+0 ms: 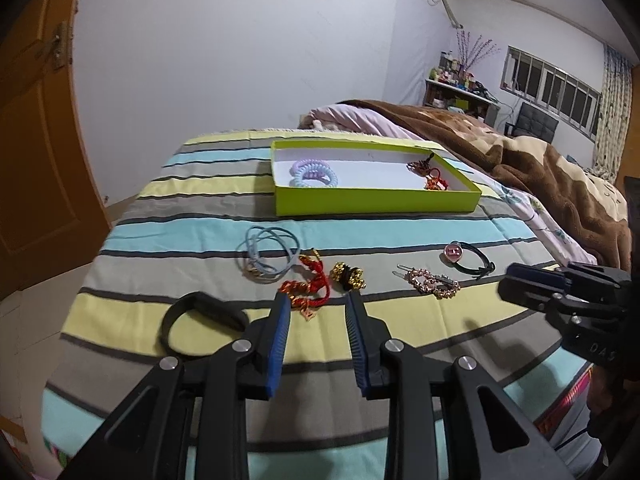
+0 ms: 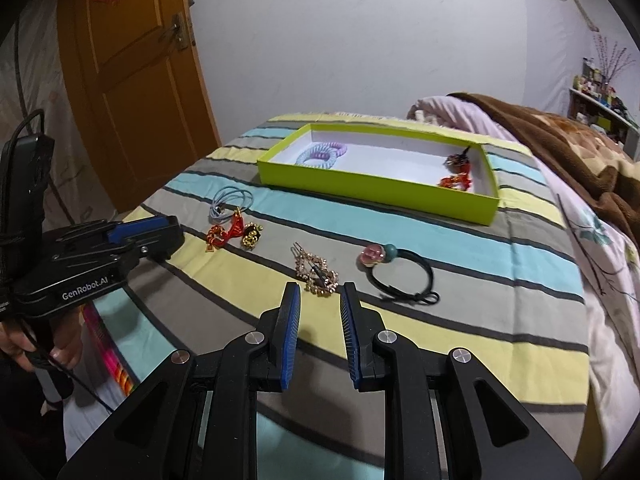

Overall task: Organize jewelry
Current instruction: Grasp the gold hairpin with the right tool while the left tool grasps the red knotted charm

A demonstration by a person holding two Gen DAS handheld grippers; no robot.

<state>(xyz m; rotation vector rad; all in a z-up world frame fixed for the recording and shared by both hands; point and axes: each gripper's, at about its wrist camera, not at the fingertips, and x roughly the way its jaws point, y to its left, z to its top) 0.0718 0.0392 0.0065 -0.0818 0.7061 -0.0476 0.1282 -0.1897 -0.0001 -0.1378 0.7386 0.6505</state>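
A lime-green tray (image 1: 376, 200) (image 2: 372, 190) sits on the striped bedspread and holds pastel spiral hair ties (image 1: 314, 174) (image 2: 322, 154) and red-gold ornaments (image 1: 430, 174) (image 2: 458, 172). Loose on the spread lie blue hair elastics (image 1: 268, 254) (image 2: 230, 200), a red knotted charm (image 1: 306, 288) (image 2: 226, 232), a gold-bead tie (image 1: 348, 276) (image 2: 251, 236), a rhinestone clip (image 1: 430, 282) (image 2: 316, 272), a black tie with a pink bead (image 1: 468, 258) (image 2: 400, 274) and a black band (image 1: 200, 322). My left gripper (image 1: 318, 300) (image 2: 156, 236) is open, empty, just short of the red charm. My right gripper (image 2: 320, 292) (image 1: 520, 284) is open, empty, just short of the clip.
The striped bedspread (image 1: 400, 320) (image 2: 460, 320) drops off at its near and left edges. A brown blanket (image 1: 540, 168) (image 2: 580, 148) is heaped at the right. A wooden door (image 2: 132, 92) stands at the left, and a cluttered shelf (image 1: 460, 88) stands by the far wall.
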